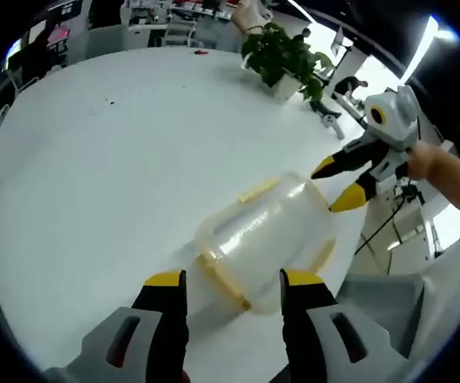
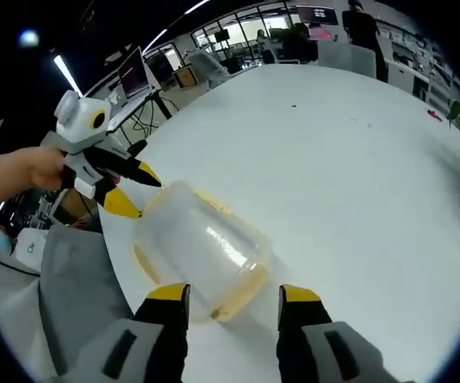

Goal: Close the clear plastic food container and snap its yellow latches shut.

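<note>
A clear plastic food container with yellow latches rests on the white table, close to its edge. My left gripper is open, and the container's near end lies between its yellow-tipped jaws. From the right comes my right gripper, open, its tips just off the container's far corner. In the right gripper view the container lies just ahead of my open right gripper. At its far left corner is the left gripper, jaws apart. Whether the latches are snapped shut is unclear.
A potted plant stands at the far side of the table. A person's hand and grey clothing are beside the table edge. Desks and monitors lie beyond the white table.
</note>
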The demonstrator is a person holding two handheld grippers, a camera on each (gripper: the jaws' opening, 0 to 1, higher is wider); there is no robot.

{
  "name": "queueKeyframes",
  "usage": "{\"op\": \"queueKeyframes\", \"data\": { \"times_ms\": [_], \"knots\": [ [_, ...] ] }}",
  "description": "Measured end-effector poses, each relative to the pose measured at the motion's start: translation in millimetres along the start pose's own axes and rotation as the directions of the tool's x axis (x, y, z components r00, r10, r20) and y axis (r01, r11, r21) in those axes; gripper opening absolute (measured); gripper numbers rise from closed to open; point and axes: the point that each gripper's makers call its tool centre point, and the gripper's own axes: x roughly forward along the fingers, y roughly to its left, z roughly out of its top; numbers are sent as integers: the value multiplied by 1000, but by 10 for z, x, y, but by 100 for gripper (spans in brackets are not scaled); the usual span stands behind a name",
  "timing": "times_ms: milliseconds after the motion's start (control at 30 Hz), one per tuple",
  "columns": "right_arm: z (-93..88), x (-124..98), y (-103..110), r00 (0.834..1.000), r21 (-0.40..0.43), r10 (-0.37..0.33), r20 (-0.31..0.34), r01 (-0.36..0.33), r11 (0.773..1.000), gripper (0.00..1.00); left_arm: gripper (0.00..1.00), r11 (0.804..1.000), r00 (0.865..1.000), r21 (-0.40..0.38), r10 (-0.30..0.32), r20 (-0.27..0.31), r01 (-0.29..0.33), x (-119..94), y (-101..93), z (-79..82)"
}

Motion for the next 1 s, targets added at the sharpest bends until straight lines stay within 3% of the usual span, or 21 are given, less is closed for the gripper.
{"op": "queueKeyframes", "data": {
  "times_ms": [267,367,1000],
  "knots": [
    [-2,47,-15,999,33,-35,-12,36,999,42,44,999,1000,-38,0,-16,-1,79,-25,-69],
    [-27,58,29,1000,64,-8,-16,9,998,41,43,999,1000,-40,1,-23,-2,100,-33,-70],
    [-16,167,113,999,46,-10,-49,12,999,40,40,998,999,-63,18,-42,-20,170,-117,-79]
  ]
}}
